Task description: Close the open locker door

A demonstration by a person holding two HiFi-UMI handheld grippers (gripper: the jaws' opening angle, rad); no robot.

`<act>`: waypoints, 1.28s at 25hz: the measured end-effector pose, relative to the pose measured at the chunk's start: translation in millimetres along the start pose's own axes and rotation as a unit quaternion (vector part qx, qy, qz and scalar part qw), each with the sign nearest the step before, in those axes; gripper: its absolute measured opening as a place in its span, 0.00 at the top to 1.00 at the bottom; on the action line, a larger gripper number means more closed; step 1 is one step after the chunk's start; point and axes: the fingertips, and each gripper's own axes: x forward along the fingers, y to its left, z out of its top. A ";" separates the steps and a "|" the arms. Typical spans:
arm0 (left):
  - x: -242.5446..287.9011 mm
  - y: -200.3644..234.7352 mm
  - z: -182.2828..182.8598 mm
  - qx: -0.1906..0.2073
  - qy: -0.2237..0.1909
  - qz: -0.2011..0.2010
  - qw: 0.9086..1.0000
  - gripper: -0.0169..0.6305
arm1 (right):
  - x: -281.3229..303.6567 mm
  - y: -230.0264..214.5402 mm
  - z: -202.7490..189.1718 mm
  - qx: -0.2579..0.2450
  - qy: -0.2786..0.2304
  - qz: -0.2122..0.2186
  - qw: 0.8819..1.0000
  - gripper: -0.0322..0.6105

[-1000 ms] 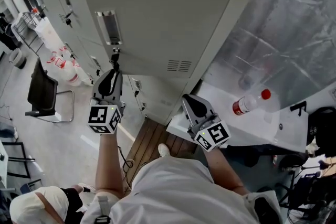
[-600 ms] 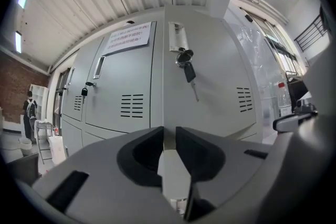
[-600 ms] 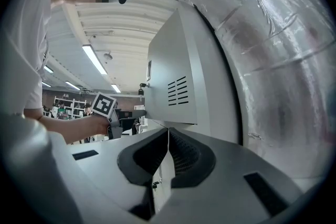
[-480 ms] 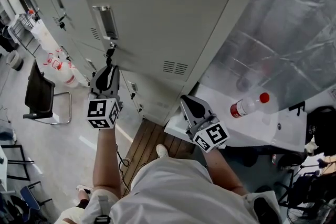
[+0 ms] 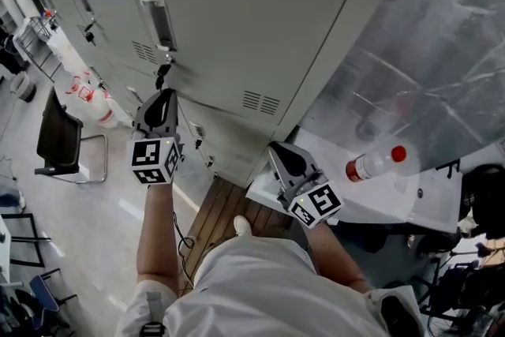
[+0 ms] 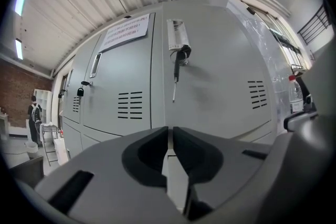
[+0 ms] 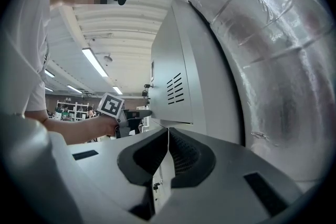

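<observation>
**Fig.** My left gripper [image 5: 163, 95] hangs just short of the locker door [image 5: 252, 20], below its dangling key [image 5: 162, 73]. Its jaws are closing to a thin slit with nothing between them, probably to make a blunt pushing tip. My right gripper [image 5: 278, 149] sits by the door's lower corner, jaws together and empty. The door is flat grey sheet metal with louvred vents [image 5: 265, 101], seemingly almost flush.

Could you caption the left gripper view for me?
Left gripper, jaws closing on nothing, faces the grey locker door with a key in its lock.
</observation>
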 end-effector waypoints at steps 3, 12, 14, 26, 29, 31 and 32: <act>6.2 -2.7 -1.2 0.000 0.004 -0.001 1.000 0.93 | 3.6 -1.3 -0.1 0.001 0.000 0.008 1.000 0.92; 23.6 -14.3 0.2 0.002 0.005 -0.005 1.000 0.95 | 8.5 -9.6 -2.8 0.005 0.003 0.030 1.000 0.92; 25.8 -18.4 0.6 0.004 0.004 -0.006 1.000 0.95 | 8.9 -10.2 -3.3 0.006 0.003 0.035 0.999 0.92; 34.5 -34.1 -2.8 0.004 0.015 -0.001 1.000 0.95 | 6.2 -13.4 -3.8 0.005 0.003 0.062 0.998 0.92; 35.0 -37.0 -3.0 0.005 0.019 -0.006 1.000 0.95 | 6.6 -13.2 -2.6 0.006 0.000 0.066 0.998 0.92; 34.4 -39.7 -2.8 0.008 0.022 -0.013 1.000 0.95 | 7.8 -12.5 -1.5 0.007 -0.002 0.068 0.998 0.92; 33.7 -41.4 -2.9 0.009 0.023 -0.017 1.000 0.95 | 8.6 -12.0 -1.2 0.007 -0.004 0.068 0.998 0.92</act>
